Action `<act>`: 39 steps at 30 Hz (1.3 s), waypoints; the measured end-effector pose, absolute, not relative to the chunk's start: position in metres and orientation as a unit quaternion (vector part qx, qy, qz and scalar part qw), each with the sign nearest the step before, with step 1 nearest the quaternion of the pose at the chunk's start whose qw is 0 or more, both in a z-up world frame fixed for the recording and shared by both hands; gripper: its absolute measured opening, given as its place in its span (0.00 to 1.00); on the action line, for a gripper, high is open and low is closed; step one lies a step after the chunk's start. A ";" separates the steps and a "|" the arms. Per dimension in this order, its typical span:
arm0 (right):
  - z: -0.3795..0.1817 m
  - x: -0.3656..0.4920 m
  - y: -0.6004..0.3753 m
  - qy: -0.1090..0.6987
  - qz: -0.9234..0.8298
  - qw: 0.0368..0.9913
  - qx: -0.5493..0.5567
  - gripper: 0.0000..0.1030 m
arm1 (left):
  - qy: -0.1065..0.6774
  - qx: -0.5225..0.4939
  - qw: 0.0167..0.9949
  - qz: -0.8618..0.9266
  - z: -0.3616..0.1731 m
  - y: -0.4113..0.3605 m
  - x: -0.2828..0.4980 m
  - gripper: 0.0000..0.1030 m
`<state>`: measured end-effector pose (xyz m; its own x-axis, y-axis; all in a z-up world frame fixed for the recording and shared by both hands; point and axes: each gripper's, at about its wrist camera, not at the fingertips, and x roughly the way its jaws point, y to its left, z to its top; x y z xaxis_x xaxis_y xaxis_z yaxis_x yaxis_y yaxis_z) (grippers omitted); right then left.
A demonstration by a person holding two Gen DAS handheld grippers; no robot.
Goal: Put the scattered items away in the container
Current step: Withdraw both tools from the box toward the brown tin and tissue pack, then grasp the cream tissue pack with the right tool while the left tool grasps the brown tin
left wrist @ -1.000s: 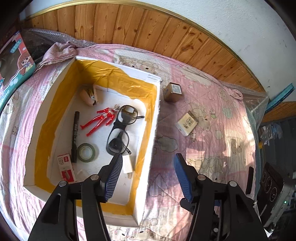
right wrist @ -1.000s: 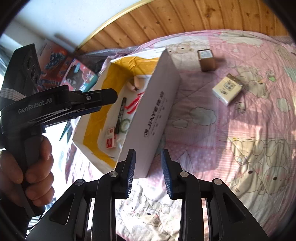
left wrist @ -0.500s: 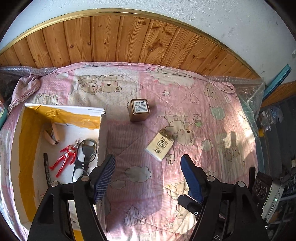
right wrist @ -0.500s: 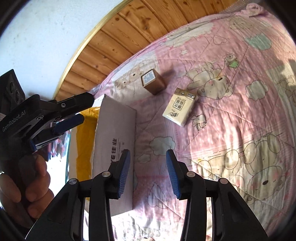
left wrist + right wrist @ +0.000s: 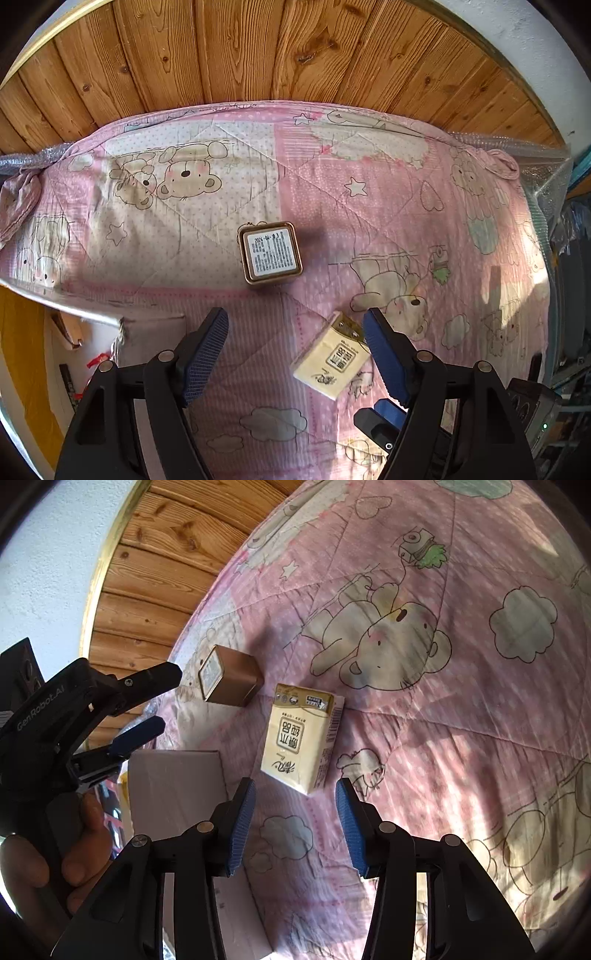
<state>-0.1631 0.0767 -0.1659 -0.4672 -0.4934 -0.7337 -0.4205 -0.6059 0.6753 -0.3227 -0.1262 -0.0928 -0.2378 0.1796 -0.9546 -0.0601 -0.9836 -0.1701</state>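
Both grippers are spread and empty; the right gripper hovers just short of the cream tissue pack, the left gripper faces the brown tin; both items lie outside the box, which seemingly holds several things already.

Both grippers left box, R opened over tissue pack

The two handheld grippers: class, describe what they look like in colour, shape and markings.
Both the left gripper and right gripper have angular black frames with silver rivets, and flat fingers faced with ribbed blue pads. The right wrist view shows white "GenRobot.AI" lettering on the left gripper's side.
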 end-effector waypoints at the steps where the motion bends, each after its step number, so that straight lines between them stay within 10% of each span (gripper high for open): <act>1: -0.170 -0.166 0.077 -0.445 -0.732 0.024 0.516 0.48 | -0.045 -0.614 0.073 0.785 -0.098 -0.126 -0.328 0.74; 14: -0.194 -0.203 0.063 -0.409 -0.743 0.026 0.530 0.49 | -0.029 -0.633 0.058 0.771 -0.150 -0.131 -0.369 0.73; 19: -0.189 -0.214 0.053 -0.371 -0.759 0.023 0.534 0.32 | -0.021 -0.638 0.067 0.766 -0.160 -0.130 -0.370 0.50; 39: -0.151 -0.200 0.044 -0.339 -0.785 0.026 0.518 0.22 | -0.030 -0.606 0.097 0.789 -0.122 -0.131 -0.346 0.49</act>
